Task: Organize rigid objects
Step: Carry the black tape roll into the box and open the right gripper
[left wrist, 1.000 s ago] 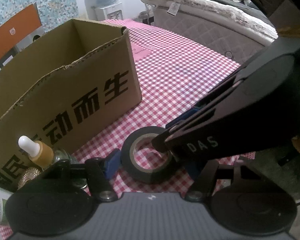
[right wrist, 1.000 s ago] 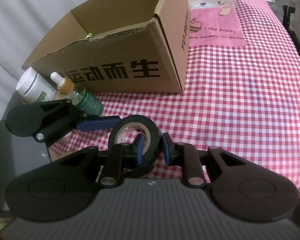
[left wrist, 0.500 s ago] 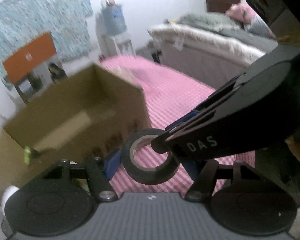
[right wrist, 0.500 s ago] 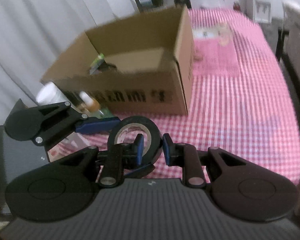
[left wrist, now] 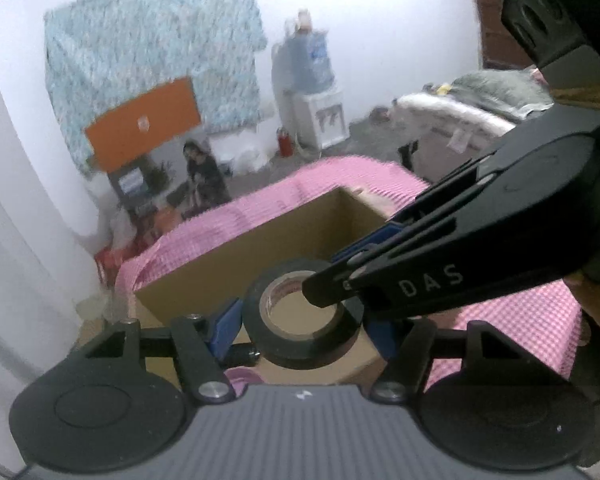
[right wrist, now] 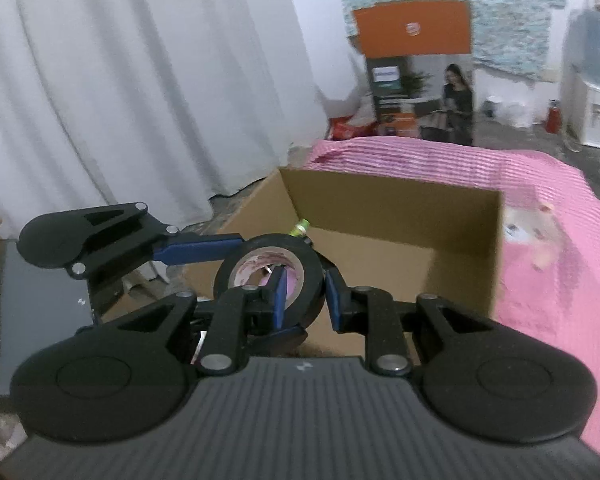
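A roll of black tape [right wrist: 269, 276] hangs above the open cardboard box [right wrist: 396, 216], gripped twice: the right gripper [right wrist: 303, 295] pinches its wall at 3 o'clock, jaws narrow, while the left gripper [left wrist: 300, 322] spans it from outside. Pink checked cloth [right wrist: 548, 240] covers the bench, from 12 to 3 o'clock.

Dim indoor light, heavy motion blur, fisheye-curved edges
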A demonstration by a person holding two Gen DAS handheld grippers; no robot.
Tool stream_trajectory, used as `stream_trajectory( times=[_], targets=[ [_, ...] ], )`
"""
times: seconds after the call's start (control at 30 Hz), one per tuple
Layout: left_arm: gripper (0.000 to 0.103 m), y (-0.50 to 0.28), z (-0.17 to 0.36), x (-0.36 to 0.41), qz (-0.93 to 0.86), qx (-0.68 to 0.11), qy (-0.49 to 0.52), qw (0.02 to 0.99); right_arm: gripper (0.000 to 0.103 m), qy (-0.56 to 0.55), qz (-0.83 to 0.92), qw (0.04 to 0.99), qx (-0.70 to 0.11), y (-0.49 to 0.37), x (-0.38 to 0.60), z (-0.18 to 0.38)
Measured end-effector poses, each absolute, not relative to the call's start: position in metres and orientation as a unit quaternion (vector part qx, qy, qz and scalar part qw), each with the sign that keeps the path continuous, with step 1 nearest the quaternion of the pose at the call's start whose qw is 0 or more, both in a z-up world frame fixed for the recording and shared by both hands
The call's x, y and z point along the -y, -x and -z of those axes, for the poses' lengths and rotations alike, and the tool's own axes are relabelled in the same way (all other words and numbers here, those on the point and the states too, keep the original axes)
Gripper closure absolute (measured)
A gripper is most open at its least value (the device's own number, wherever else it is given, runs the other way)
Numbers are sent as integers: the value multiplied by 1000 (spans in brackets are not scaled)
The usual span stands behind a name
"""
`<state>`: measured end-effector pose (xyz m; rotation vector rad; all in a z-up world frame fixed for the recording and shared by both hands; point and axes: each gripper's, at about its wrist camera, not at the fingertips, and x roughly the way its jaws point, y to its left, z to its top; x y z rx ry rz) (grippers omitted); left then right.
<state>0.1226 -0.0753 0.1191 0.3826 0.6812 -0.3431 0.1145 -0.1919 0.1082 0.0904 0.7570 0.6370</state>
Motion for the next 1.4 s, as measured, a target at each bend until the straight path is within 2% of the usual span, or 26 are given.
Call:
stream_trajectory(
  times=[0.23,0.5,0.93,1.17,1.4],
  targets=[
    [35,-215,-92,50,159,-433,-164,872,83,-48,-311,834,-453,-222,150,-77],
    [35,-282,-39,43,150,-504,-161,835,83,-56,-290,792,-534,-305,120,-13],
    [35,-321,6,51,141,-546,-170,808,82,-82,-271,762,-582,-361,117,55],
    [35,-327,12,51,136,-549,-169,807,81,-105,-261,760,-586,-362,128,59],
    [27,-319,-8,44,129,-533,-156,822,72,-134,-265,761,-577,-350,142,48]
  ],
)
